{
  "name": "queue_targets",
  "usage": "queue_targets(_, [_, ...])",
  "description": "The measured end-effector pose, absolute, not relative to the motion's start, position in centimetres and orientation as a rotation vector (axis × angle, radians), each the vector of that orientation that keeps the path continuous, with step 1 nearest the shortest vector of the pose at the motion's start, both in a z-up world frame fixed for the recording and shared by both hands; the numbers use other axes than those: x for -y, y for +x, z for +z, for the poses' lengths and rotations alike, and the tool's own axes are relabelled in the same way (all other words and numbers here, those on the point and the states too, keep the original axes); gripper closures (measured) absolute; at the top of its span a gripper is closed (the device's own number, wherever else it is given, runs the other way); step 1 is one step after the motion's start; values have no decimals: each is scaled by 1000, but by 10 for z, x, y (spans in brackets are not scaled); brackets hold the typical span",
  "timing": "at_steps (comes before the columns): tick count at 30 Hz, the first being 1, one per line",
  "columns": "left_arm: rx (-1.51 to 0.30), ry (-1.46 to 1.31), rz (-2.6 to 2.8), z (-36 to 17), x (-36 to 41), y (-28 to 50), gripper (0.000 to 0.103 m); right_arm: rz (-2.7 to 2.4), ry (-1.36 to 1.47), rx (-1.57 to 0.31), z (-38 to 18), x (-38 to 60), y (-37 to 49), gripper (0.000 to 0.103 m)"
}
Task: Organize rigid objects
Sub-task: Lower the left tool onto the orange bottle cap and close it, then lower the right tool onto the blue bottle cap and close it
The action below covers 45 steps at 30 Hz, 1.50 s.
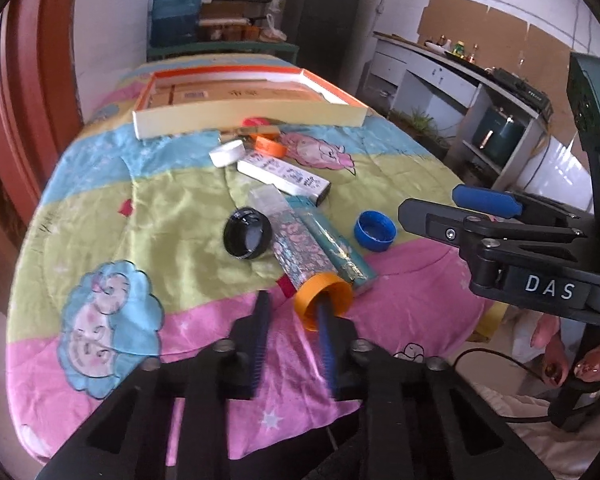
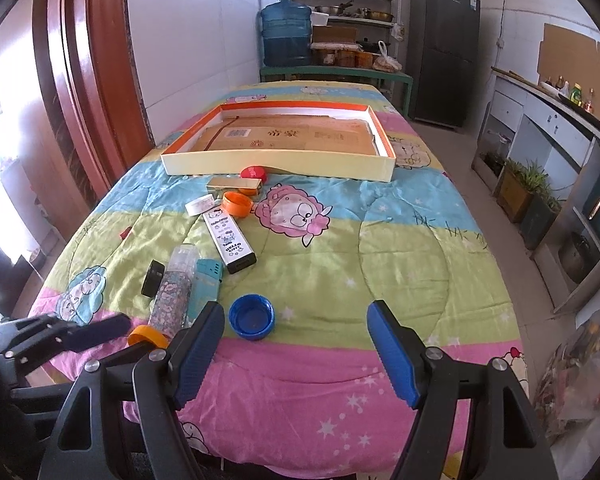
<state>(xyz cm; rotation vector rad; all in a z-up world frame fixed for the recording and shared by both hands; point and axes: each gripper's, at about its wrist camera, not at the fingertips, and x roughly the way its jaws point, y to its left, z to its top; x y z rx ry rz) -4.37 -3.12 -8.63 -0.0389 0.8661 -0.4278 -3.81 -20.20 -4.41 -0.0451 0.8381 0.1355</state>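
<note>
Orange plastic: a cap lies on its side at the near end of the clutter on the quilt, its open mouth facing the left gripper. That gripper's right finger sits inside the cap's mouth and its left finger stands outside the wall; whether the pads press the wall cannot be told. The right gripper hangs above the pink band of the quilt with its jaws wide apart and nothing between them. A blue cap lies mouth-up just beyond its left finger. Left of the blue cap lie a teal box, a patterned tube and a black lid. Farther off are a white box, a second orange cap and a white cap. The tray stands at the far end.
</note>
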Motion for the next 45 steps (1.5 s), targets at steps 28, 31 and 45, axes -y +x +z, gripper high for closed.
queue_targets(28, [-748, -145, -409, -51, 7, -39, 95, 269, -50, -941, -75, 184, -15, 73])
queue_targets(31, [-758, -159, -403, -51, 4, -34, 95, 287, -45, -937, -73, 183, -14, 73])
queue_targets(45, [-776, -187, -297, -40, -2, 0, 95, 288, -3, -903, -52, 193, 2, 73])
